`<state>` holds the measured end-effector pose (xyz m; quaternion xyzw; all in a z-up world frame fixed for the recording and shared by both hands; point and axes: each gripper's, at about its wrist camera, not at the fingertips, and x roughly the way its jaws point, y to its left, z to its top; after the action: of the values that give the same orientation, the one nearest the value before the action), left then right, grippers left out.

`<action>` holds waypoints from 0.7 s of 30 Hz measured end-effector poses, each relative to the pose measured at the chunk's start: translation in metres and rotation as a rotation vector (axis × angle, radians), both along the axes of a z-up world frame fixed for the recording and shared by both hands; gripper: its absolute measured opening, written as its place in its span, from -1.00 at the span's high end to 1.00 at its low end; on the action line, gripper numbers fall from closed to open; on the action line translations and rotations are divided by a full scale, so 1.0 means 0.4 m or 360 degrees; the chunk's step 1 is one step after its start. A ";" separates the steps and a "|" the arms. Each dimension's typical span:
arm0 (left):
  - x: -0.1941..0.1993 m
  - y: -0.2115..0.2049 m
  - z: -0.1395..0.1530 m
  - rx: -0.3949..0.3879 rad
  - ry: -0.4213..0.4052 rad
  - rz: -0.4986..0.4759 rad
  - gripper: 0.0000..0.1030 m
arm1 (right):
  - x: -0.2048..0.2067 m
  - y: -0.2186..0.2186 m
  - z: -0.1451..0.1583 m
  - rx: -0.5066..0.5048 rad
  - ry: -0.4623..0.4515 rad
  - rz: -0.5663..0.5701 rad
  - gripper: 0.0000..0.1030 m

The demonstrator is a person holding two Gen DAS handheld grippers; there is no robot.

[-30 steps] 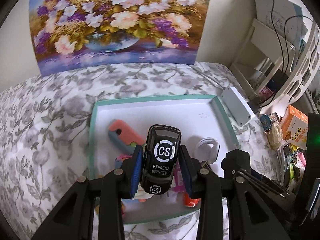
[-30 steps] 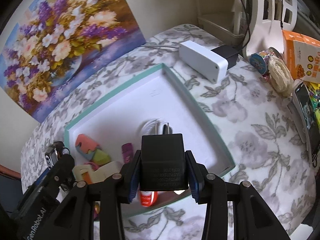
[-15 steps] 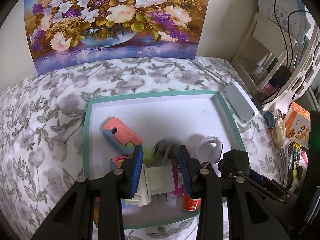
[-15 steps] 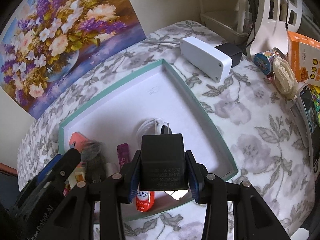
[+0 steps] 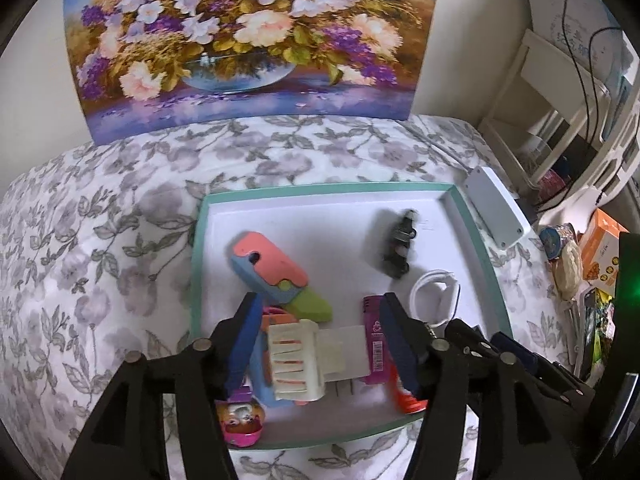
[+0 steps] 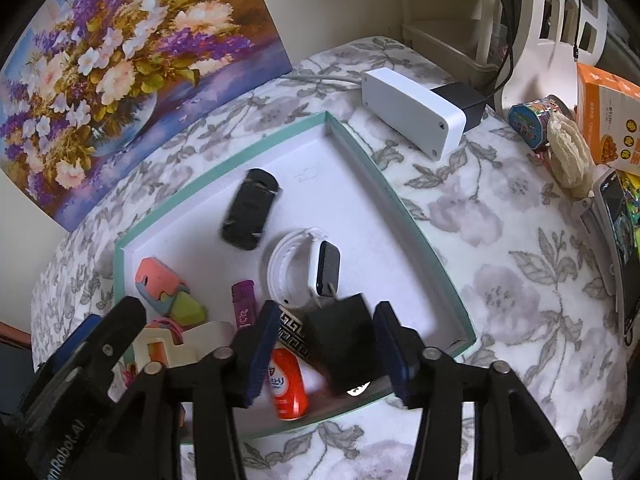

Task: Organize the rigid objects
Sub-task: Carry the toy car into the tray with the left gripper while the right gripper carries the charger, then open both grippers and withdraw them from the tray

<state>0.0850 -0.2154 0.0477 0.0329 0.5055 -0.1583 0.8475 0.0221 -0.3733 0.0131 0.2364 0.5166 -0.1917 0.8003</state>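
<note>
Two grippers I hold pitched steeply down over shallow teal-rimmed white tray (image 5: 472, 236). Left gripper (image 5: 316, 334): jaws opening, nothing gripped; blurred black toy car (image 5: 398, 250) lies loose further in. Right gripper (image 6: 326, 338): jaws opening, black cube charger (image 6: 346, 340) between pads, untouched. Tray on grey floral tablecloth (image 5: 100, 248); flower painting (image 5: 248, 40) behind.

Soft, even daylight, with only faint shadows. Strong fisheye bending and dark corners. The black toy car (image 5: 398, 248) and black charger (image 6: 346, 344) are motion-blurred.
</note>
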 end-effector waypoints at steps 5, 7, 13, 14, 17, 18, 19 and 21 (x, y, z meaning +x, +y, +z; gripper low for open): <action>0.002 0.028 0.003 0.0000 0.0002 0.0047 -0.57 | 0.005 0.017 -0.001 -0.0019 0.0016 0.0042 -0.27; 0.003 0.038 0.002 -0.0002 0.0005 0.0069 -0.59 | 0.005 0.022 0.001 -0.0031 0.0019 0.0054 -0.34; 0.002 0.091 0.001 -0.0004 0.0015 0.0161 -0.70 | 0.000 0.044 0.005 -0.0067 0.0025 0.0087 -0.65; 0.002 0.101 -0.001 -0.0004 0.0020 0.0178 -0.70 | -0.001 0.047 0.006 -0.0074 0.0028 0.0090 -0.69; 0.001 0.131 -0.012 0.0018 0.0026 0.0234 -0.86 | -0.005 0.064 0.009 -0.0110 0.0030 0.0109 -0.76; 0.001 0.141 -0.016 0.0033 0.0028 0.0254 -0.89 | -0.006 0.068 0.009 -0.0111 0.0028 0.0116 -0.77; 0.000 0.149 -0.020 0.0042 0.0029 0.0267 -0.89 | -0.008 0.074 0.009 -0.0111 0.0026 0.0125 -0.79; -0.002 0.169 -0.030 0.0058 0.0042 0.0299 -0.89 | -0.010 0.085 0.008 -0.0121 0.0058 0.0099 -0.82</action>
<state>0.0842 -0.1478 0.0356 -0.0015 0.5203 -0.0693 0.8512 0.0183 -0.3394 0.0164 0.1862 0.5306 -0.1906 0.8047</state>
